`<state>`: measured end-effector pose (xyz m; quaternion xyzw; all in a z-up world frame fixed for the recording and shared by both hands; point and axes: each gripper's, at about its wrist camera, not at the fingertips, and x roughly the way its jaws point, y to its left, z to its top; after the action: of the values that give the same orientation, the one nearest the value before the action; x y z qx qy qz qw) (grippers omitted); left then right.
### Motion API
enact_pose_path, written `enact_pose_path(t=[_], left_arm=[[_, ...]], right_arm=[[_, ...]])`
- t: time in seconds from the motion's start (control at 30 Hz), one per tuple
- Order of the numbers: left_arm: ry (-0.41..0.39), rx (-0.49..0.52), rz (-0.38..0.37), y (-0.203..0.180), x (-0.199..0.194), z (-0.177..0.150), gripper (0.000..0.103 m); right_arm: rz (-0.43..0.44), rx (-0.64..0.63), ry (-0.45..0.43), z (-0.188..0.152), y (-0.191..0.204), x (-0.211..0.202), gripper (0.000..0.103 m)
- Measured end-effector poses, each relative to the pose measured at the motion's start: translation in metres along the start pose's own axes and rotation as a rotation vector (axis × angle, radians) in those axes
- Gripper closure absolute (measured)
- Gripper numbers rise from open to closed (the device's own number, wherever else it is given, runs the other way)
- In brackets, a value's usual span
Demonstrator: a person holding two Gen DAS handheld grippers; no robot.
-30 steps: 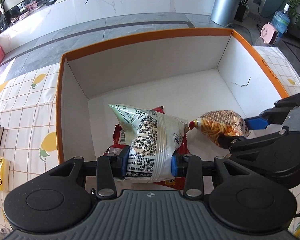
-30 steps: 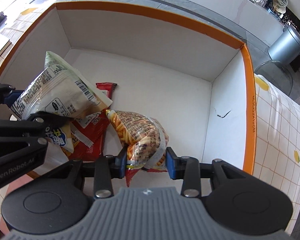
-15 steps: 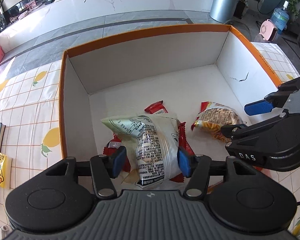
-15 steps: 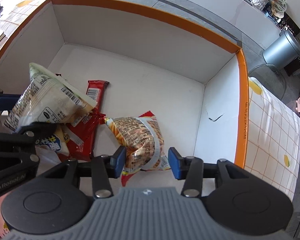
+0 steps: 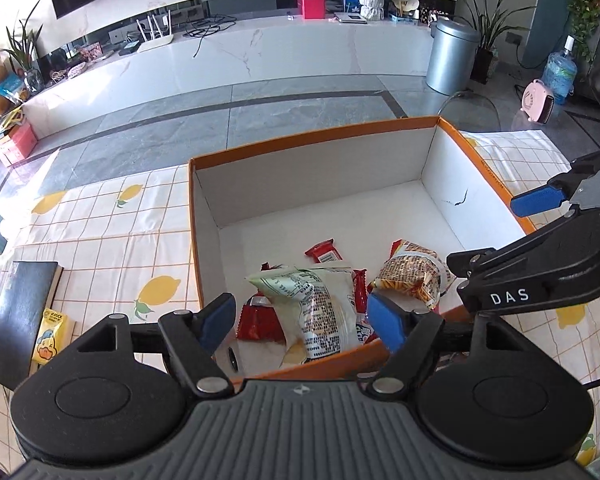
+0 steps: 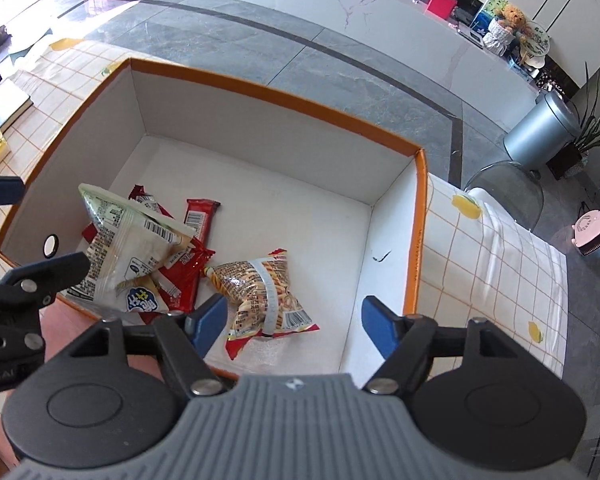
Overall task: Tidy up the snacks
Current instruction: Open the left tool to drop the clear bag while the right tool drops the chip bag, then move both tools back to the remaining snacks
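- Left gripper [image 5: 300,320]: jaws have just been opening, now spread wide. White-green snack bag [image 5: 320,308] shows between the pads but is untouched; it lies in the box [image 5: 312,148] at the near-left corner, on top of the red wrapped bars [image 5: 260,320].
- Right gripper [image 6: 290,322]: jaws also just been opening, now apart, nothing clamped. Noodle-snack bag [image 6: 260,292] lies on the box floor by the near wall, just right of the pile, well clear of the right wall.
- Step, as I read it: release into the box and pull out. To do it well, I lift both straight up so the pads don't snag a crimped bag edge, and keep the two grippers from knocking; they sit close over the near rim.
- Both bags look light and puffy; they could shift if brushed.
- Far half of the box is bare, so later snacks fit there.
- Surface: the box stands on a white lemon-print checked tablecloth [image 5: 100,216]; a dark book [image 5: 20,312] and a yellow duck packet [image 5: 50,338] are at its left edge.
- Room: grey tiled floor, long marble counter, metal bin [image 5: 452,60], plants.
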<state>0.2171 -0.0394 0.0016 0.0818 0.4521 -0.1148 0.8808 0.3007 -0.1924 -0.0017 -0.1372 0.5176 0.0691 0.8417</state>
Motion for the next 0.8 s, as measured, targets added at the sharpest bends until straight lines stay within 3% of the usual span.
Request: enact_pose_path(t=[0.4, 0.63, 0.8], left_arm=[[-0.096, -0.006, 0.013, -0.009, -0.06, -0.05, 0.015], [-0.098, -0.076, -0.011, -0.009, -0.078, -0.086, 0.015], [-0.102, -0.095, -0.01, -0.009, -0.08, -0.111, 0.015]], right_arm=[[0.119, 0.125, -0.179, -0.074, 0.015, -0.07, 0.024], [0.139, 0.185, -0.251, -0.135, 0.032, -0.085, 0.024], [0.149, 0.309, -0.281, -0.179, 0.034, -0.084, 0.024]])
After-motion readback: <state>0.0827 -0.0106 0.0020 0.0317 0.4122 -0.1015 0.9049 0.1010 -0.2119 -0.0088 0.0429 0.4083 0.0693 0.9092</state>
